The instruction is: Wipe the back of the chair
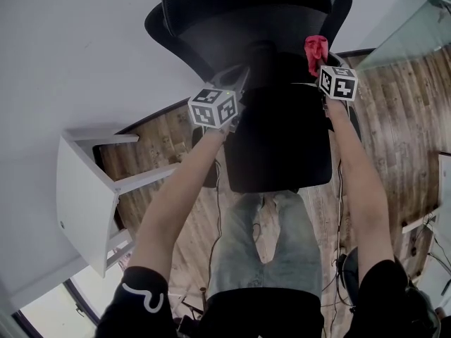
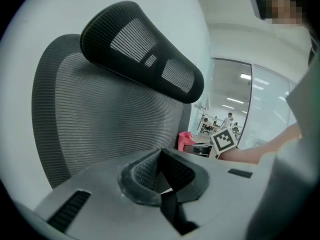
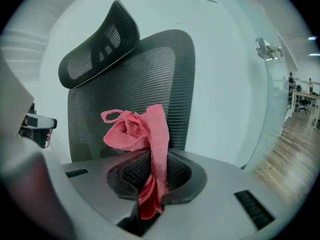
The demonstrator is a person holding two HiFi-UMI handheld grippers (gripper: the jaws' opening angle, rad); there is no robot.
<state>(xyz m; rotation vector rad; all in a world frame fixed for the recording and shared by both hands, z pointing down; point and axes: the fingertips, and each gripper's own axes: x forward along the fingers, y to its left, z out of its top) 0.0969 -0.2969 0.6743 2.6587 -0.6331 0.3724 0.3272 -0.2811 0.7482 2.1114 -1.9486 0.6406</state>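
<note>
Fingers of right gripper (image 3: 155, 173) clamp pink cloth (image 3: 134, 129), near chair back (image 3: 145, 74); left gripper (image 2: 161, 173) fingers together, empty.

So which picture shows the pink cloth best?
The right gripper view: the crumpled pink cloth fills the middle, pinched in the right tool. The head view shows only a small bit; the left gripper view, a tiny far-off scrap.

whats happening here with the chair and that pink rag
A person faces a black mesh office chair with a gripper in each hand. The right claw is shut on a pink cloth, held up in front of the backrest; whether it touches the mesh is unclear. The left claw is shut and empty, close to the backrest.
</note>
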